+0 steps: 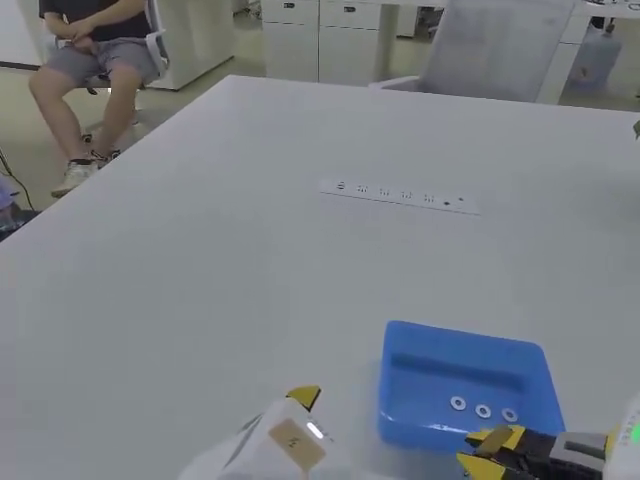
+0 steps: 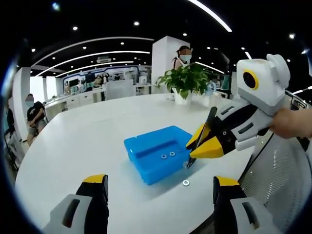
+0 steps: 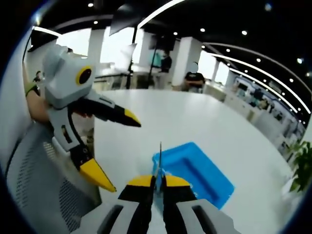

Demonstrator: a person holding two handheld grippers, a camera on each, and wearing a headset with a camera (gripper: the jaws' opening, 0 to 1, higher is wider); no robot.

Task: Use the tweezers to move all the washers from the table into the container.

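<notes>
steel: counted three washers in container, stray washer on table lower centre. clamped tweezers in right gripper, left gripper agape.

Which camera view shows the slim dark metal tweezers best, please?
The left gripper view: the tweezers appear side-on, clamped in the right gripper, tips at the blue plastic tray. The right gripper view sees them edge-on, as a thin line. In the head view they are too small to tell.
</notes>
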